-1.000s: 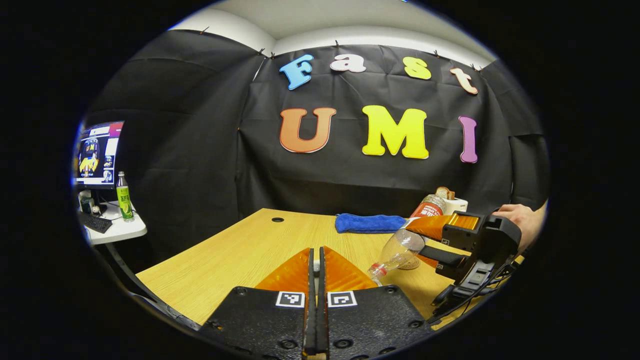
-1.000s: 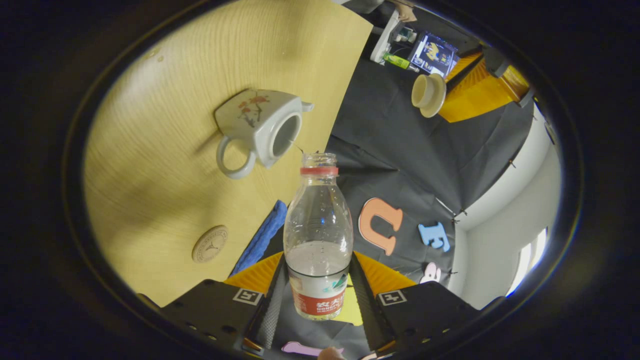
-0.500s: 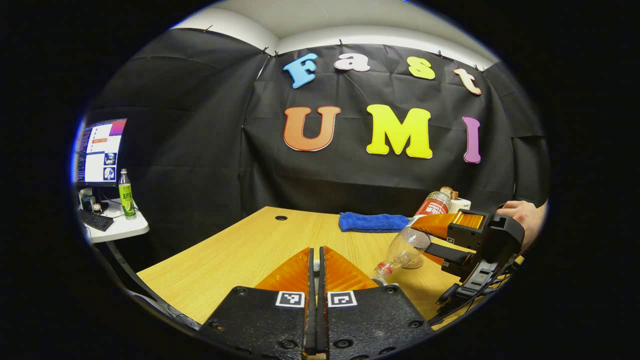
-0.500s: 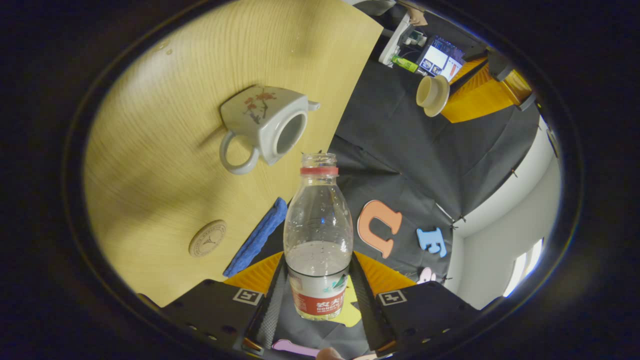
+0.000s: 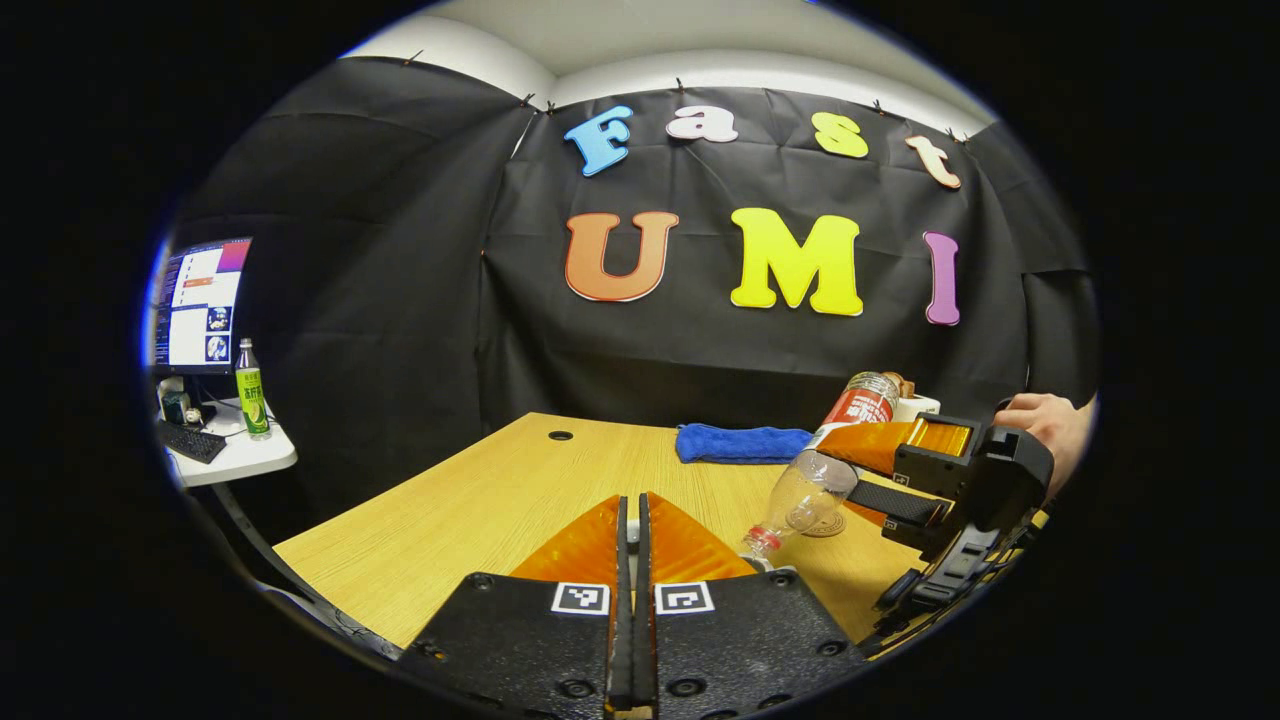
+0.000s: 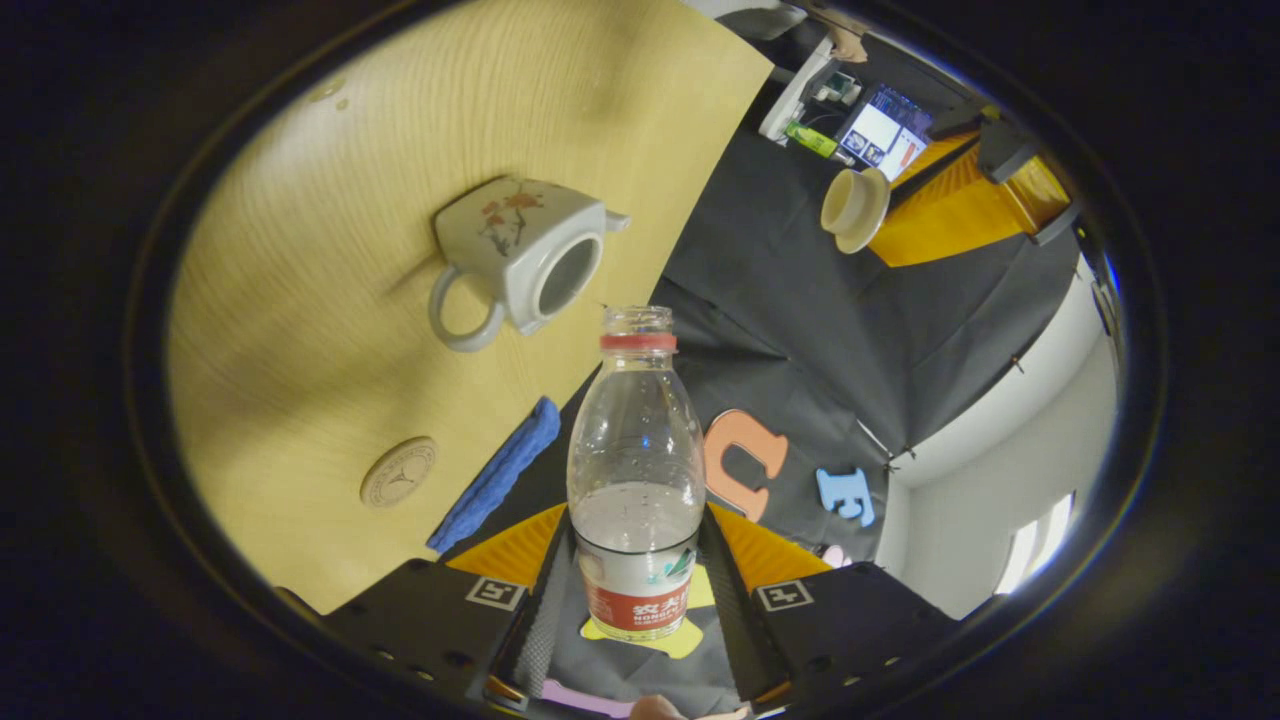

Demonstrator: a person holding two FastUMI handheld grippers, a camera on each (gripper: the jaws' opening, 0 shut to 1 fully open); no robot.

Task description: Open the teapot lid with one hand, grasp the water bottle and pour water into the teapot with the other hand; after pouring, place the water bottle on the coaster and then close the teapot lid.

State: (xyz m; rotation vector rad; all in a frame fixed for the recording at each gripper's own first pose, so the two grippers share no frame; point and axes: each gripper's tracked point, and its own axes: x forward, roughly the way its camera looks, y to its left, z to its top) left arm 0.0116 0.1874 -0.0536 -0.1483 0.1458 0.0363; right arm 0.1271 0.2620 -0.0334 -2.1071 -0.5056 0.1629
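Wooden table [image 5: 480,510], teapot lid's [image 6: 853,208] knob hidden between left tongs [image 6: 905,190].

A blue cloth [image 5: 742,443] lay bunched on the wooden worktop [image 5: 480,505] near its far edge, in front of the black booth wall, and a small round hole [image 5: 560,436] showed in the worktop near the far left corner. To the left, apart from the worktop, a white side table [image 5: 232,458] carried a lit monitor [image 5: 198,304], a dark keyboard [image 5: 194,442] and an upright green bottle [image 5: 249,389]. Beyond the cloth's right end stood a white roll [image 5: 916,405], partly hidden.
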